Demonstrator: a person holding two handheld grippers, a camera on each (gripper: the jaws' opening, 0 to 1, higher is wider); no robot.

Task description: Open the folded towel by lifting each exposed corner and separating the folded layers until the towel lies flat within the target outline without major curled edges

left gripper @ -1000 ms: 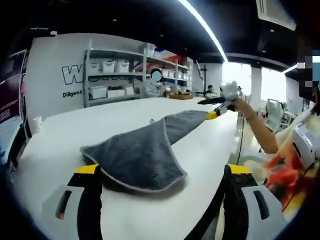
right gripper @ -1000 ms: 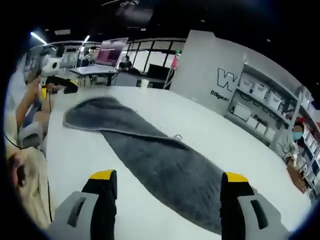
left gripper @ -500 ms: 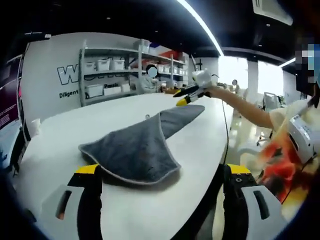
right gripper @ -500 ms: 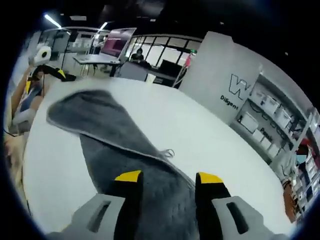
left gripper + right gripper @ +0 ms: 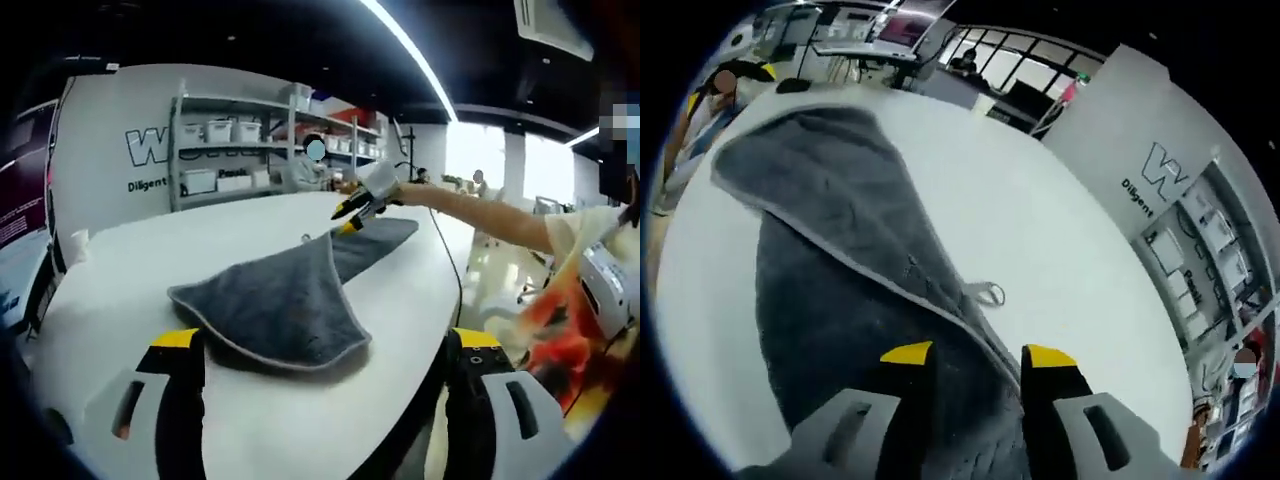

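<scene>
A grey towel lies folded on the white table; its top layer forms a broad flap with a pale hem, and a longer strip runs away underneath. My left gripper stands wide open just short of the flap's near edge, touching nothing. My right gripper, on a person's outstretched arm, is down at the flap's far hem beside the hanging loop. In the right gripper view the right gripper has its jaws narrowed, a gap still between them, straddling the hem of the towel just below the loop.
The table's curved edge runs close on the right of the towel. Shelves with white bins stand against the far wall, with a person beside them. Desks and a laptop lie beyond the table's other end.
The right gripper has come in from the towel's far end to the flap's hem near the loop, and its jaws have narrowed from wide open. The left gripper has barely moved.
</scene>
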